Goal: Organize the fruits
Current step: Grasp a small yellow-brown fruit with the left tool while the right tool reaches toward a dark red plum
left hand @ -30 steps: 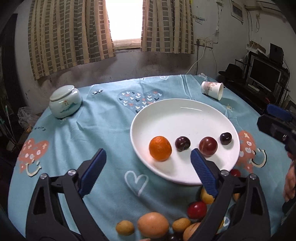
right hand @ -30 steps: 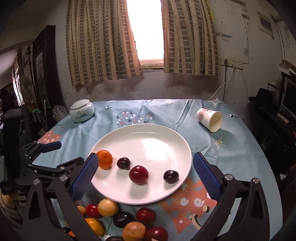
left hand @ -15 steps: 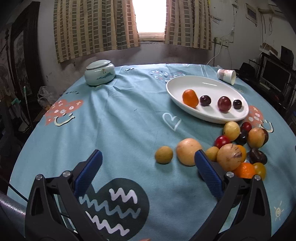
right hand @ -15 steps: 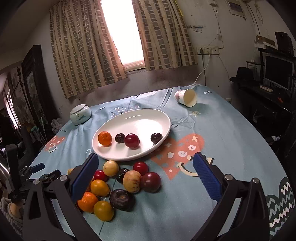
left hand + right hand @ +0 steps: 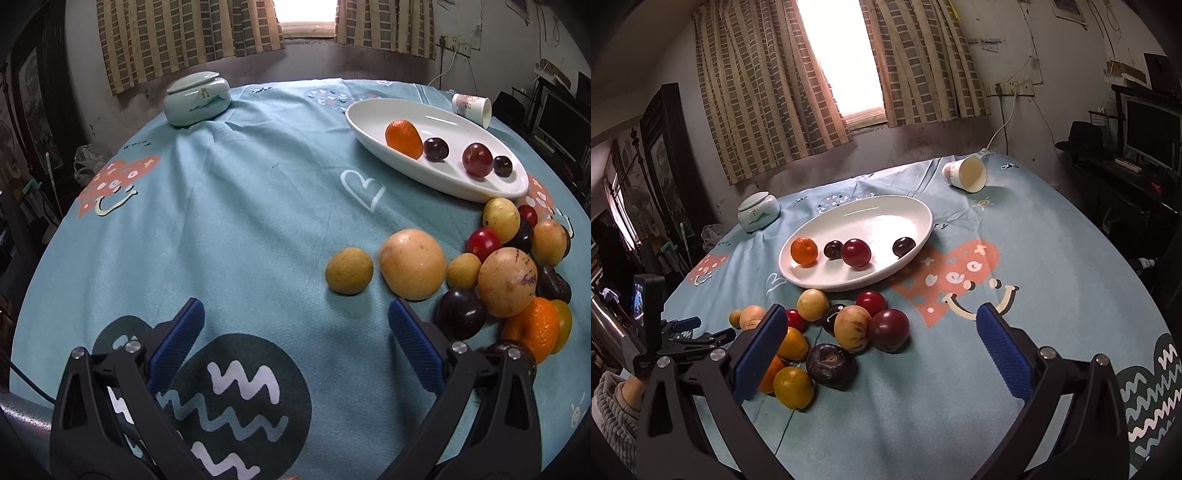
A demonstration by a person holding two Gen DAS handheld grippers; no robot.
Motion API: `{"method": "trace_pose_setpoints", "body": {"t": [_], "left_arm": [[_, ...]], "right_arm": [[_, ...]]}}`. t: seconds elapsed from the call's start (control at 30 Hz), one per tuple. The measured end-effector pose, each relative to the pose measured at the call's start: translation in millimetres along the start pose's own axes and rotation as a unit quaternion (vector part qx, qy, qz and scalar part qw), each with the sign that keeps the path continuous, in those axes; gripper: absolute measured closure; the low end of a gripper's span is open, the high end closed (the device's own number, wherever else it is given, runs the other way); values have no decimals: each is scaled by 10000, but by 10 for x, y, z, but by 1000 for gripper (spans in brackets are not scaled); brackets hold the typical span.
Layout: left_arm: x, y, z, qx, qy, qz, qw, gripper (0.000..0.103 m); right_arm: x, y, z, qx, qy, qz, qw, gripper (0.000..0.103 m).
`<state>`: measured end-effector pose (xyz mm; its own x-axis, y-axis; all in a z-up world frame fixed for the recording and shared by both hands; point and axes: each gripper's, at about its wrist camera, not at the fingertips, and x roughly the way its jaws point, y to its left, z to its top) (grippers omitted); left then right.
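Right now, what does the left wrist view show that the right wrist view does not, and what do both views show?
Only the left wrist view: the open left claw head-on, over bare cloth, and a dark round patch with white zigzags beneath it.

Only the right wrist view: the open right claw, a coral heart with a smile between its fingers, and a grey sleeve at the lower left edge.

Both: the white plate with four fruits, the loose fruit pile, the lidded jar, the tipped paper cup.

Bare tablecloth (image 5: 229, 229) lies open on the left, with only the lidded jar (image 5: 197, 99) far back. On the right the heap of loose fruit (image 5: 834, 332) crowds against the white plate (image 5: 908, 206) (its near rim is blocked), while a tipped paper cup (image 5: 966, 173) lies beyond
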<state>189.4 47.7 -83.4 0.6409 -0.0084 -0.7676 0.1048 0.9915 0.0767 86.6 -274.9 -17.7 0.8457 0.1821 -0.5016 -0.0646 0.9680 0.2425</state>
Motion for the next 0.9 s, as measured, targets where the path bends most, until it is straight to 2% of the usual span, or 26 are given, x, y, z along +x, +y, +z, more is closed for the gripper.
{"method": "trace_pose_setpoints", "body": {"t": [0.1,0.27,0.47,0.53,0.63,0.7,0.77,0.87,0.9], "left_arm": [[95,-12,-8,1,253,-91,9996,2],[127,41,-21,-173,336,-241,9990,2],[112,10,-22,-174,362,-161,9991,2],[92,-6,5,-85,276,-98,9995,2],[42,-27,126,86,-95,-43,9999,2],[91,-55,190,278,-102,-8,9996,2],[178,-61,216,413,50,-80,9991,6],[207,-33,224,375,113,-525,9979,29],[204,-35,226,379,106,-646,9971,40]], "right_arm": [[-8,-16,2,25,-10,-8,10000,1],[-11,-28,2,27,-16,-12,10000,1],[20,-63,7,67,116,-56,9999,1],[53,-71,1,77,199,-56,9998,1],[87,-81,-9,99,292,-61,9995,1],[101,-94,-18,122,326,-43,9994,1],[109,-114,-19,175,353,16,9992,1],[125,-130,-20,201,385,39,9990,1],[133,-133,-19,198,404,50,9990,1]]}}
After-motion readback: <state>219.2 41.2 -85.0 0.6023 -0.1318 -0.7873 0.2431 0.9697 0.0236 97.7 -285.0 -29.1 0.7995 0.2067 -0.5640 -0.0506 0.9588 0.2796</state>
